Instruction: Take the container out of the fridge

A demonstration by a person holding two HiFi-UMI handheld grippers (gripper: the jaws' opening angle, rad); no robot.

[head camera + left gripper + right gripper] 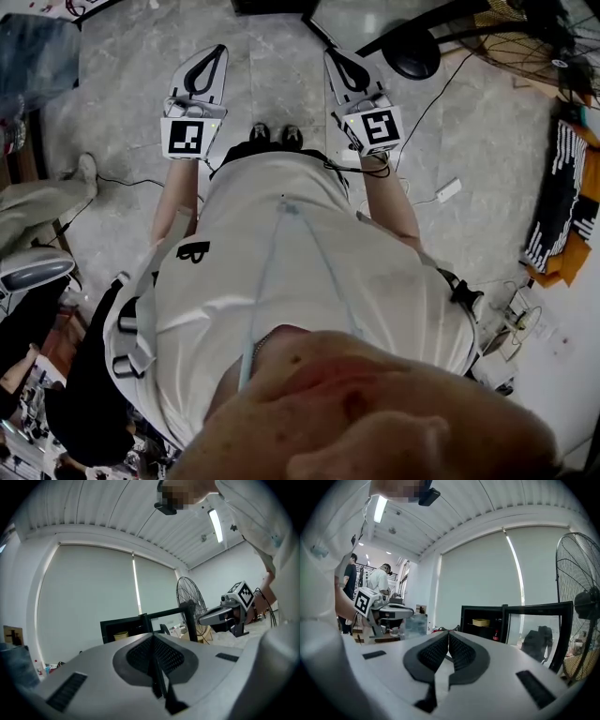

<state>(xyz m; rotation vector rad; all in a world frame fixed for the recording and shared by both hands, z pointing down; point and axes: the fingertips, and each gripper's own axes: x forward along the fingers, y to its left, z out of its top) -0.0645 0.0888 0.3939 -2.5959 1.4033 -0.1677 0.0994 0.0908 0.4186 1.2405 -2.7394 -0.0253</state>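
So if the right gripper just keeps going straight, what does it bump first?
The right gripper has nothing close ahead. Farther on, probably the open black fridge, near its left side; depth is hard to judge.

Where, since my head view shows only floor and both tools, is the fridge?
Observer: Ahead of the right tool; the right gripper view shows a black fridge against the far wall.
Operator: Is it shut?
Observer: No, its glass door stands open, swung to the right in that view.
Operator: And the container?
Observer: A yellow container sits on the upper shelf inside.
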